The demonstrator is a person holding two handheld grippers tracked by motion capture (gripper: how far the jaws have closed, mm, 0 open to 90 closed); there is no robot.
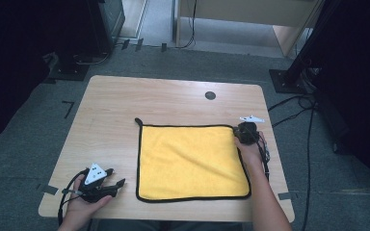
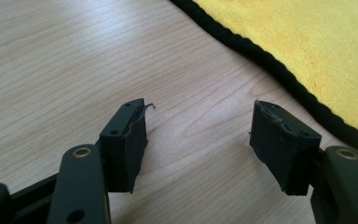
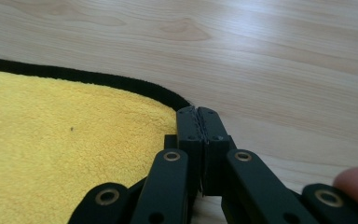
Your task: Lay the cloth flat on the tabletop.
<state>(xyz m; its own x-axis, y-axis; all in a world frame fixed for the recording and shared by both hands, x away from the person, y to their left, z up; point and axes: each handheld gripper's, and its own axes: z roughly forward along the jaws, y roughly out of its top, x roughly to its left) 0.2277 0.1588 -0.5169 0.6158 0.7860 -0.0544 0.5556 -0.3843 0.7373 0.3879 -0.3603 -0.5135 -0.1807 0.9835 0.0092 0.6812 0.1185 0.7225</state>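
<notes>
Your right gripper (image 3: 198, 112) has its jaws closed at the cloth's (image 1: 188, 161) 2 o'clock corner, perhaps pinching nothing; left gripper (image 2: 198, 135) jaws gape empty.

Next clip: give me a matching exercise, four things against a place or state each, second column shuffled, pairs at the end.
Things:
1. cloth
2. left gripper
3. right gripper
4. dark disc

Places or states:
A. jaws shut, at the cloth's far right corner
B. set in the table near its far edge
C. spread flat, yellow with black trim
D. jaws apart over bare wood, nothing between them

Pairs: 1-C, 2-D, 3-A, 4-B
</notes>
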